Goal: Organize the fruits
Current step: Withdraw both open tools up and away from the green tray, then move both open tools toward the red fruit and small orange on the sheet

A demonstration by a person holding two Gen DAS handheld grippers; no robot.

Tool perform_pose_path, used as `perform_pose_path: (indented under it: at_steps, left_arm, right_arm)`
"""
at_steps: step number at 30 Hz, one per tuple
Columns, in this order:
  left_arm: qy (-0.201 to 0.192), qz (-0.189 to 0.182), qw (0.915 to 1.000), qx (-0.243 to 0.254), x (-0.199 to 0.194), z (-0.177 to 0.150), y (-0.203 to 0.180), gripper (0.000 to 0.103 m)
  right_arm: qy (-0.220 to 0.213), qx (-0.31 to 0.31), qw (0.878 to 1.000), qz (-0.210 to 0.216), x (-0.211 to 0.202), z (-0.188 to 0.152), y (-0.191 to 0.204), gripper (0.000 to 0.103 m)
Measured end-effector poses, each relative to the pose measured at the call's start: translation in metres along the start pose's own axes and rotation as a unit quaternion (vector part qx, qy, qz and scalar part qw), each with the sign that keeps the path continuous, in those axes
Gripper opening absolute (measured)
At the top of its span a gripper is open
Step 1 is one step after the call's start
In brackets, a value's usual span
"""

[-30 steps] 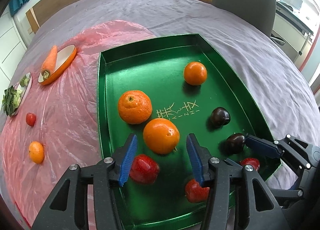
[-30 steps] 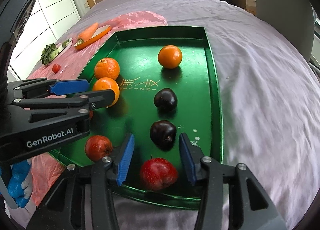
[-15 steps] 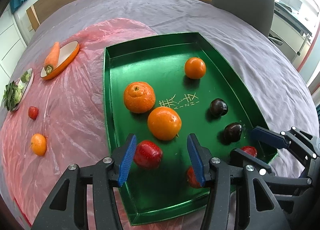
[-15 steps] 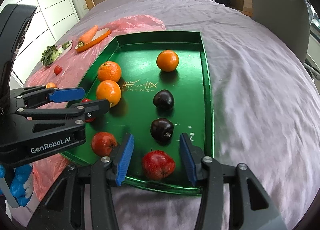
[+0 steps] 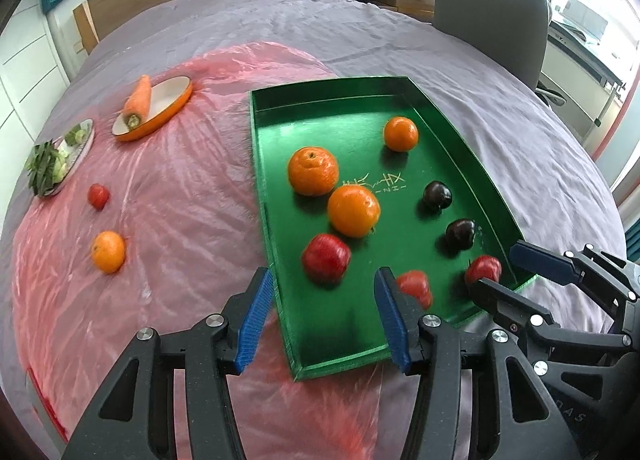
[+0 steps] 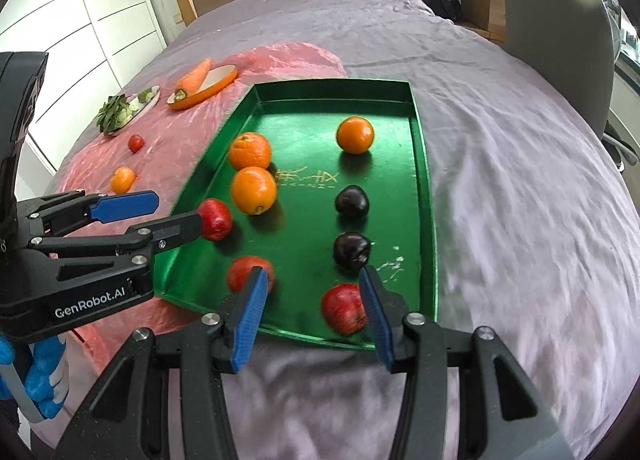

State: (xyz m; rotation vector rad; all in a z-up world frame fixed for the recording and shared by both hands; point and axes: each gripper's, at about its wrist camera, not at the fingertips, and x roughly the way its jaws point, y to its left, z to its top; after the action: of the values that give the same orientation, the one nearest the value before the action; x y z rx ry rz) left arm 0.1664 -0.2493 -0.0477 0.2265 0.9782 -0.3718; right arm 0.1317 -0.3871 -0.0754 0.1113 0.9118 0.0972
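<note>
A green tray (image 5: 332, 95) (image 6: 332, 89) on the bed holds three oranges (image 5: 353, 210) (image 6: 254, 189), two dark plums (image 5: 437, 195) (image 6: 351, 201) and three red apples (image 5: 326, 263) (image 6: 344, 308). One more orange (image 5: 108, 252) (image 6: 123, 179) lies loose on the pink plastic sheet to the tray's left. My left gripper (image 5: 324, 274) (image 6: 176, 209) hovers open over the tray's near left corner, nothing between its blue pads. The right gripper (image 6: 313, 274) (image 5: 494, 268) hangs open above the tray's near edge, over the apples, gripping nothing.
On the pink sheet (image 5: 180, 199) sit a small red tomato (image 5: 98, 195), a carrot (image 5: 138, 101) on an orange dish (image 5: 172, 107) and a plate of greens (image 5: 56, 157). A grey chair (image 5: 492, 7) stands at the bed's far right. A blue-gloved hand (image 6: 40, 380) holds the left gripper.
Both grippers have drawn back and risen from the tray. The left one has also shifted left, from over the tray's middle to its near left corner. Their openings look the same.
</note>
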Motion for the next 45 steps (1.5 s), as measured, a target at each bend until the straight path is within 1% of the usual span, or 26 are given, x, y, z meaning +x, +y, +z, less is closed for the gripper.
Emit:
perform_pose_path:
  at_steps: [9,19,31,45]
  left_arm:
    - [-0.011,0.005,0.9994,-0.032,-0.033,-0.026,0.023,0.047]
    - [-0.029,0.019,0.9982,-0.048,-0.074,-0.054,0.045,0.047]
    - [-0.036,0.038,0.9959,-0.074,-0.102,-0.094,0.072,0.047]
    - [-0.049,0.063,0.9897,-0.118,-0.133,-0.138,0.112,0.047]
  right_arm:
    - [-0.001,-0.018,1.000,0.006,-0.023,-0.010,0.034,0.070]
    - [-0.012,-0.029,0.999,0.013,-0.054,-0.023,0.064,0.070]
    - [-0.012,-0.051,0.998,0.023,-0.076,-0.042,0.100,0.069]
    - [-0.017,-0.086,0.996,0.031,-0.095,-0.055,0.148,0.070]
